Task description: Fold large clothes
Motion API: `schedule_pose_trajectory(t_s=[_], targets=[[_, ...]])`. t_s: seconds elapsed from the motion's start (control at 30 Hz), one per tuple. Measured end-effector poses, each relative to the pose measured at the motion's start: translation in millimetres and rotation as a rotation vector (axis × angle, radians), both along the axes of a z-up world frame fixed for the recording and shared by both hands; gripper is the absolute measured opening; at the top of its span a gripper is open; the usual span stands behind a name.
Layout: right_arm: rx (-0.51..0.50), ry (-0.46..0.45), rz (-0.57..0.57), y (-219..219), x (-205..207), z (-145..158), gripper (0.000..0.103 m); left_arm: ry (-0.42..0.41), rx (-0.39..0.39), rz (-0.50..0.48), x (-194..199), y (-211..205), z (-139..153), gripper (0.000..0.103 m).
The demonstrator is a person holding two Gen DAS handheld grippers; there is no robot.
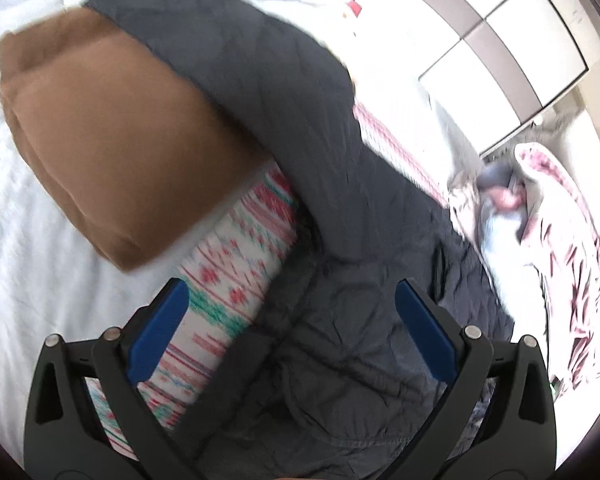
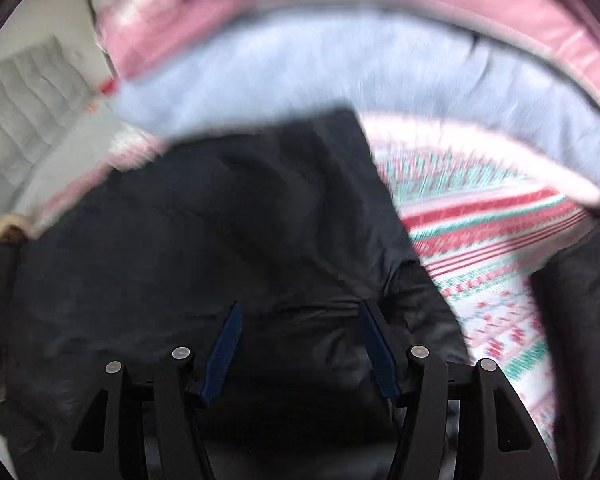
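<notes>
Brown garment (image 1: pixel 112 148) folded, at 10 o'clock. Dark quilted coat (image 1: pixel 320 240) sprawls unfolded. Left gripper (image 1: pixel 292 336) and right gripper (image 2: pixel 300 348) both gape, empty.

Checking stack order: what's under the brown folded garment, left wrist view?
The brown folded garment lies on the white bedding, its lower edge overlapping the patterned knit. Whatever else sits beneath is covered.

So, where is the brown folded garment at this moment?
In the left wrist view the brown folded garment lies upper left on the white bedding, beside the dark quilted jacket and overlapping the patterned knit.
</notes>
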State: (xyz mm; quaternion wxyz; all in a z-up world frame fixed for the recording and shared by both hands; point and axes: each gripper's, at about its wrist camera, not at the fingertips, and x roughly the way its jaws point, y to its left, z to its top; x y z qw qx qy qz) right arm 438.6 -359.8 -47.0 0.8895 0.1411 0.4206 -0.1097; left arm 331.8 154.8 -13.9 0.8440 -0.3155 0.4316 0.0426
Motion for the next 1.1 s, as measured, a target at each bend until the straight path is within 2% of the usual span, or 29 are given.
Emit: schedule_pose_trajectory(t_s=[0.03,0.13,0.23,0.37,0.43,0.5,0.57,0.6,0.67,0.7,0.73,0.77,0.8,0.93,1.1], targets=[[0.013,-0.026,0.008,6.1,-17.2,10.8,0.062,-0.014,0.011,0.015,-0.3,8.4,5.2,0.103],[0.113,-0.072,0.071,24.2,-65.2,27.1,0.073,-0.053,0.012,0.085,0.2,39.8,18.8,0.103],[0.203,-0.144,0.125,36.7,-97.9,23.7,0.077,-0.059,-0.045,0.172,4.2,81.8,21.9,0.103],[0.242,-0.131,0.092,28.4,-98.5,5.1,0.077,-0.077,-0.14,0.294,23.9,144.3,17.2,0.103],[0.266,-0.135,0.076,23.9,-94.3,5.2,0.077,-0.06,-0.179,0.337,40.4,163.5,8.4,0.103],[0.294,-0.148,0.079,22.5,-96.9,5.9,0.077,-0.005,-0.145,0.353,64.5,173.8,-0.7,0.099],[0.294,-0.157,0.086,21.6,-99.6,7.1,0.077,-0.005,-0.095,0.368,79.7,175.5,-1.0,0.097],[0.288,-0.157,0.083,16.9,-99.3,8.6,0.077,-0.011,-0.079,0.375,85.5,175.2,-0.4,0.092],[0.277,-0.154,0.073,10.9,-99.9,4.4,0.077,-0.023,-0.032,0.373,100.3,171.4,1.3,0.072],[0.28,-0.153,0.069,8.4,-98.8,3.2,0.077,-0.017,-0.014,0.366,105.2,170.4,1.2,0.046],[0.288,-0.15,0.065,5.2,-98.6,1.7,0.077,0.002,0.009,0.35,112.6,168.7,-0.6,0.028],[0.298,-0.147,0.06,3.2,-98.3,-0.4,0.077,0.021,0.034,0.338,118.6,166.2,-2.0,0.022],[0.303,-0.145,0.056,0.8,-98.4,-1.0,0.077,0.024,0.046,0.332,121.1,164.4,-1.5,0.009],[0.326,-0.165,0.036,-7.5,-103.8,2.9,0.077,-0.079,0.058,0.323,114.3,147.3,29.1,0.006],[0.346,-0.191,-0.011,-23.2,-110.8,6.5,0.077,-0.274,0.107,0.203,102.0,76.6,101.5,0.006]])
